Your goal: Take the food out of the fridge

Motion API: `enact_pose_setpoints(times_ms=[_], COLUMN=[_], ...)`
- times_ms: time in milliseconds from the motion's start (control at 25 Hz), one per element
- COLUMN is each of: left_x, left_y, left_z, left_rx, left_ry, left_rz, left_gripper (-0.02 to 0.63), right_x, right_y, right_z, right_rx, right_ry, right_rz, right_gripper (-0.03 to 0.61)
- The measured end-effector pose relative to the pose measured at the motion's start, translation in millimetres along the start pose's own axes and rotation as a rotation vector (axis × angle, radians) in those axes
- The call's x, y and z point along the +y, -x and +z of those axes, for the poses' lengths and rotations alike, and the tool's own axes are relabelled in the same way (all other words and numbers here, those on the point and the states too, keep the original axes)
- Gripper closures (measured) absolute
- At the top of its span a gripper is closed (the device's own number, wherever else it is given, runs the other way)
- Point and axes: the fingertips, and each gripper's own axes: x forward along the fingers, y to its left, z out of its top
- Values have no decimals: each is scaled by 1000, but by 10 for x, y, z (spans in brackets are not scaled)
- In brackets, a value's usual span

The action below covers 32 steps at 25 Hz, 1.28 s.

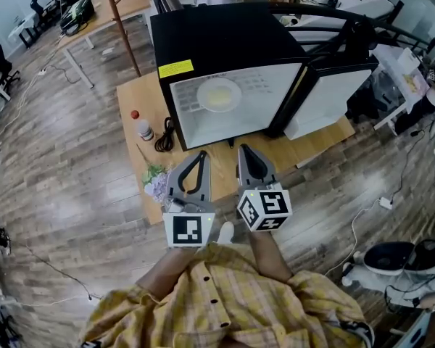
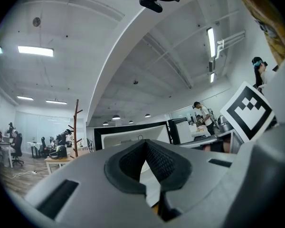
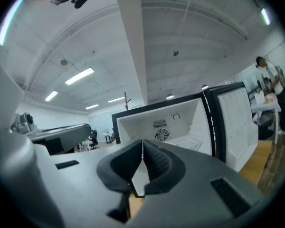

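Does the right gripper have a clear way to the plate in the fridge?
Probably yes: the fridge door is open and nothing stands between right gripper and plate, but its shut jaws must open first.

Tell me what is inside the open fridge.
A plate of pale food sits on a shelf in the fridge. The rest looks bare; what the food is cannot be made out.

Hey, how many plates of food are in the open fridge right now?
1: a white plate of pale food sits on the shelf inside the fridge, toward its left side. Anything lower in the fridge may be hidden from the head view.
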Motion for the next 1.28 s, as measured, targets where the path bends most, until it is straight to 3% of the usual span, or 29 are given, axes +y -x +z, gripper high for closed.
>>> enact_pose_setpoints(times_ms=[200,520,880,1120,1280], left_x=[32,71,137,113,53], left_y=[-66,-126,-206,-317,-356], left_z=[37,-70,-154,-180,-272], left_rx=[-4,36,75,85,120], left_ry=[-25,-59,-58,-61,-44], left_rz=[24,54,82,72,52], left_gripper=[606,606,606,606,606], right_x=[-244,-392,-532,-711,-817], right_y=[-190,-493,-929,-1232,-1408], right_z=[-104,-252,-588,-842,-966], right_rx=[-27,-11,13,40,58], right_ry=[-348,-571,-1028,-1257,-1344], right_rz=[47,99,185,147,126], right_gripper=[571,523,445,423,417])
